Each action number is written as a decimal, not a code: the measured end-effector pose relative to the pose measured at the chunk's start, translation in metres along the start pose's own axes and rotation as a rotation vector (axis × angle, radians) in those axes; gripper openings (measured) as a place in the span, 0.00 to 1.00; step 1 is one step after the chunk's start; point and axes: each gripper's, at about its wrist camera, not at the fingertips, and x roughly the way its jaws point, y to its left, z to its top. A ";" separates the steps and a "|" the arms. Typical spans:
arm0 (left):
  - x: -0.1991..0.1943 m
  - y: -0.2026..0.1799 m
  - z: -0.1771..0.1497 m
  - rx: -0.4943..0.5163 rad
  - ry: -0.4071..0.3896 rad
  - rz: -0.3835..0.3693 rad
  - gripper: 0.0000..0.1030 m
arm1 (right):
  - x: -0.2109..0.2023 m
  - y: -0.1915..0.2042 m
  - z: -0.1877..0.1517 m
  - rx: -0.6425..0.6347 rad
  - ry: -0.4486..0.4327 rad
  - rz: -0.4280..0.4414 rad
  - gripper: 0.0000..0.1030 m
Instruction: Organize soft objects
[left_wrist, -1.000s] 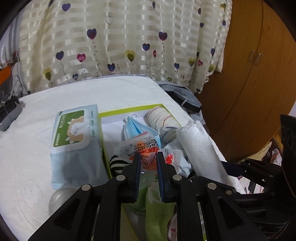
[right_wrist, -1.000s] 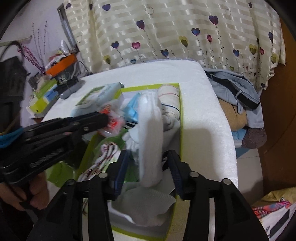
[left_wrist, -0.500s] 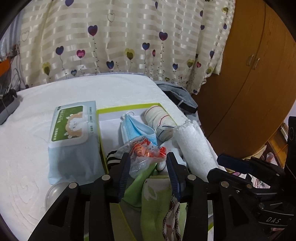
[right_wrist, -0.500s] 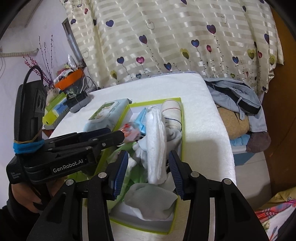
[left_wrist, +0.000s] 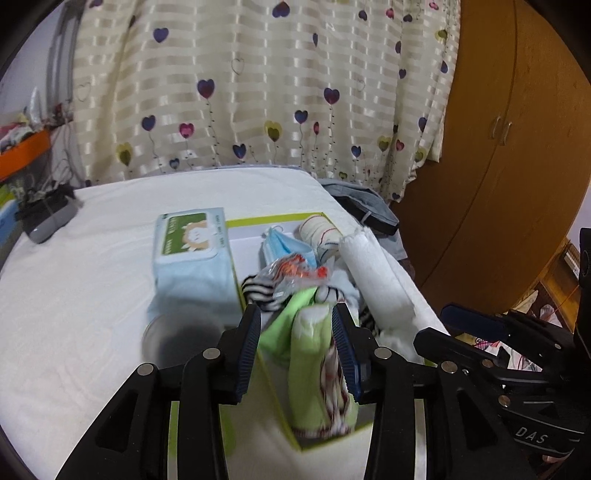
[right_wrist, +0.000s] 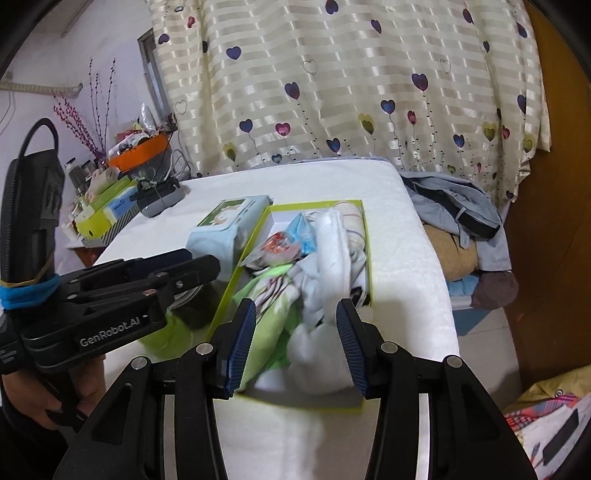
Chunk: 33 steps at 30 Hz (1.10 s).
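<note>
A green-rimmed box (left_wrist: 280, 219) (right_wrist: 364, 240) on the white bed holds soft things: a rolled white towel (left_wrist: 373, 273) (right_wrist: 334, 243), a blue face mask (left_wrist: 286, 243), a clear orange-printed packet (left_wrist: 295, 271) (right_wrist: 277, 249), a striped roll (left_wrist: 319, 230), green cloth (left_wrist: 308, 354) (right_wrist: 267, 317) and a striped sock (left_wrist: 258, 291). My left gripper (left_wrist: 296, 323) is open and empty above the box's near end. My right gripper (right_wrist: 295, 314) is open and empty above the near end too. The left gripper also shows in the right wrist view (right_wrist: 199, 264).
A wet-wipes pack (left_wrist: 192, 254) (right_wrist: 229, 221) lies left of the box, a clear round lid (left_wrist: 162, 332) beside it. A grey device (left_wrist: 48, 218) sits at the bed's far left. Clothes (right_wrist: 458, 210) pile off the right edge. A wooden wardrobe (left_wrist: 498, 147) stands right.
My left gripper let go of the orange-printed packet, which now lies in the box, and opened wide. My right gripper opened off the white towel. Both pulled back and up.
</note>
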 end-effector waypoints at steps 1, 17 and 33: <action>-0.005 0.001 -0.004 0.000 -0.004 0.005 0.38 | -0.002 0.003 -0.003 -0.003 0.002 -0.001 0.45; -0.054 0.013 -0.057 -0.056 -0.043 0.073 0.38 | -0.022 0.034 -0.039 -0.047 0.017 -0.044 0.53; -0.065 0.022 -0.080 -0.064 -0.019 0.163 0.38 | -0.018 0.057 -0.059 -0.102 0.065 -0.057 0.53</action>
